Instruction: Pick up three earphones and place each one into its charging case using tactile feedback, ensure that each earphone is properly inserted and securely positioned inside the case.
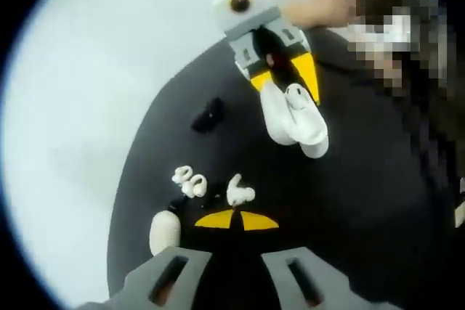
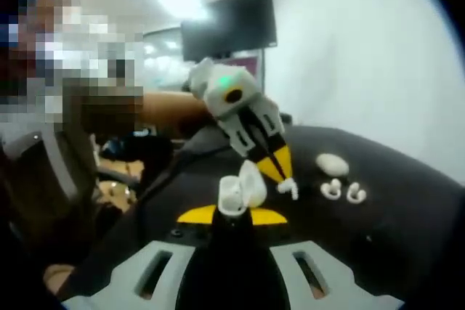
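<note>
Black round table, pale floor, white wall, dark monitor

We see a black round tabletop on a pale floor. In the right gripper view, a dark wall screen hangs beside a white wall.

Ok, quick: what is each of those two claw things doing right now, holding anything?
Left gripper: closed, pinching a white earphone at its tips.
Right gripper: closed on the open white charging case.
</note>
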Available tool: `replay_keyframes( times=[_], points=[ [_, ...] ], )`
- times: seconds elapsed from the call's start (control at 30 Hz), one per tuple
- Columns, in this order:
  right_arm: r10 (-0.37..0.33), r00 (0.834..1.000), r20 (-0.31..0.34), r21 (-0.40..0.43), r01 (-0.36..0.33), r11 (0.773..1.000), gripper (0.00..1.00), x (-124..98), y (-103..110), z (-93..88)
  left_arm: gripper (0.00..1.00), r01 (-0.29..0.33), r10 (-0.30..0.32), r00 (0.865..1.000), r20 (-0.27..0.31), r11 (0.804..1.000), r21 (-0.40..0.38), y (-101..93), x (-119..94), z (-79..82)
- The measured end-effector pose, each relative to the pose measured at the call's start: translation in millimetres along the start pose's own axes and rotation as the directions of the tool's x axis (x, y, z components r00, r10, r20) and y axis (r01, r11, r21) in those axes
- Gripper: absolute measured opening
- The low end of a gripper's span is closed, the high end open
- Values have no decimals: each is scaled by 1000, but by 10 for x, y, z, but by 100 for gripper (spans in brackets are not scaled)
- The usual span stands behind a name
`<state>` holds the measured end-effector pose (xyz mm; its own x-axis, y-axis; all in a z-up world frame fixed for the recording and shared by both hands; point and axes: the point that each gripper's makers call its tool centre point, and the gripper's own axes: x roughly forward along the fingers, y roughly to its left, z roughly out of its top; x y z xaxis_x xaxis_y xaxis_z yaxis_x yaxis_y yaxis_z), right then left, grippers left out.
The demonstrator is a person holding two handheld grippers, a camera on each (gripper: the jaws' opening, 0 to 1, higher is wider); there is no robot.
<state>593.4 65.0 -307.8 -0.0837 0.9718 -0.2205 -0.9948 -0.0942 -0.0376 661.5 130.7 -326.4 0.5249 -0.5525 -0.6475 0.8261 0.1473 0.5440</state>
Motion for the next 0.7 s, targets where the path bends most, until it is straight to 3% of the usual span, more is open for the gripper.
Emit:
replay_keyframes(
  times=[0.13,0.23,0.3,0.37,0.4,0.43,0.5,0.57,0.63,0.7],
  points=[
    [1,1000,1,-1,-1,1000,17,-4,7,0,0,-11,11,1000,13,1000,-23,4,-5,12],
    [2,1000,1,-1,-2,1000,17,-6,7,-1,9,-30,30,1000,9,999,-21,54,-40,36],
    [3,1000,1,-2,-3,1000,17,-7,6,-1,17,-33,36,999,36,997,-66,99,-58,86],
    [3,1000,1,-4,-3,1000,17,-6,5,-1,24,2,10,997,72,987,-160,88,-54,141],
    [4,1000,1,-4,-4,1000,17,-7,5,-1,27,40,-21,996,89,975,-220,53,-35,158],
    [4,1000,0,-3,-4,1000,17,-6,9,-1,31,67,-36,994,105,950,-306,40,-10,167],
    [3,1000,0,-5,-3,1000,17,-5,13,-1,29,119,-78,991,106,873,-473,11,18,133],
    [2,1000,0,-7,-2,1000,17,-5,14,-1,27,141,-96,989,109,802,-580,-3,42,94],
    [2,1000,0,-9,-2,1000,17,-5,15,-2,26,147,-86,988,127,768,-623,-11,57,90],
    [3,1000,0,-10,-3,1000,17,-5,15,-2,23,152,-67,986,154,752,-642,-44,72,120]
  ],
)
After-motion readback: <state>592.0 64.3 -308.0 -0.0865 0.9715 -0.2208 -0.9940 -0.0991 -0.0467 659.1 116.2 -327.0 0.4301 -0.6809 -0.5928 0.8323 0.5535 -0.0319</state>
